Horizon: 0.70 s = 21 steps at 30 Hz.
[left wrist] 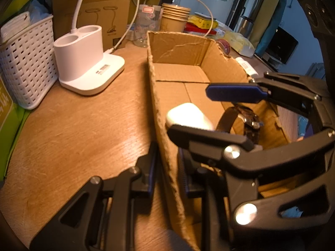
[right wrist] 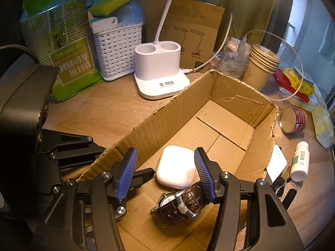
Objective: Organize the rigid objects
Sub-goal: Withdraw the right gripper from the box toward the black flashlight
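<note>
An open cardboard box stands on the wooden table. My left gripper is shut on its near left wall, one finger outside and one inside; the right wrist view shows it at the left. On the box floor lie a white earbud case and a brown leather-strap watch. My right gripper hangs open just over them, the case between its blue pads without being pressed. The left wrist view shows it at the right.
Behind the box stand a white lamp base, a white basket, a stack of paper cups and packets. Right of the box lie a red tin, a white bottle and a white card.
</note>
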{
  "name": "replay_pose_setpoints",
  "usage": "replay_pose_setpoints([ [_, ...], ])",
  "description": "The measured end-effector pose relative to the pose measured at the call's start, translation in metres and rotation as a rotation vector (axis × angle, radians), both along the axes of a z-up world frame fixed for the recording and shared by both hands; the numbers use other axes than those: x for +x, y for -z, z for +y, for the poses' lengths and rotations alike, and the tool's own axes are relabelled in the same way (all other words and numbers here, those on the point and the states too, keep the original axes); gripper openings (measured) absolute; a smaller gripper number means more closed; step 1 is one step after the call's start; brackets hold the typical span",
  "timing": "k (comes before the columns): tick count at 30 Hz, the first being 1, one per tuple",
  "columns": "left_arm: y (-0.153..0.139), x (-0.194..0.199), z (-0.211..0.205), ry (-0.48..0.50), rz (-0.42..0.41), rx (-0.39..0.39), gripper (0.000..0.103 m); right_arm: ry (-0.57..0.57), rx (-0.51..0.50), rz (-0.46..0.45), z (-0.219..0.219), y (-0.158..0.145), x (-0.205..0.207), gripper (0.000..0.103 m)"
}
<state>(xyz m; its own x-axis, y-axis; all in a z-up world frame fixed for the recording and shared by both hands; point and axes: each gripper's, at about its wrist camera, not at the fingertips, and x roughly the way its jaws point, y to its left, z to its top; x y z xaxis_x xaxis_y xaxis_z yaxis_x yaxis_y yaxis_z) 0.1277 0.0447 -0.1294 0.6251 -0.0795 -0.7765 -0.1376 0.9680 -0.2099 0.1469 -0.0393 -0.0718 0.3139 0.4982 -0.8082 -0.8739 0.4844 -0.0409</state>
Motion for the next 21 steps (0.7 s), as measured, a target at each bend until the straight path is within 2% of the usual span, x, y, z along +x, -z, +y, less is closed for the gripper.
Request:
replay_pose_setpoints([
  [7, 0.0, -0.001, -0.001, -0.001, 0.0, -0.003, 0.021, 0.035, 0.036, -0.042, -0.01, -0.008, -0.002, 0.06],
  [21, 0.0, -0.001, 0.0, -0.001, 0.0, -0.003, 0.021, 0.16, 0.111, -0.153, -0.061, -0.036, -0.003, 0.06],
])
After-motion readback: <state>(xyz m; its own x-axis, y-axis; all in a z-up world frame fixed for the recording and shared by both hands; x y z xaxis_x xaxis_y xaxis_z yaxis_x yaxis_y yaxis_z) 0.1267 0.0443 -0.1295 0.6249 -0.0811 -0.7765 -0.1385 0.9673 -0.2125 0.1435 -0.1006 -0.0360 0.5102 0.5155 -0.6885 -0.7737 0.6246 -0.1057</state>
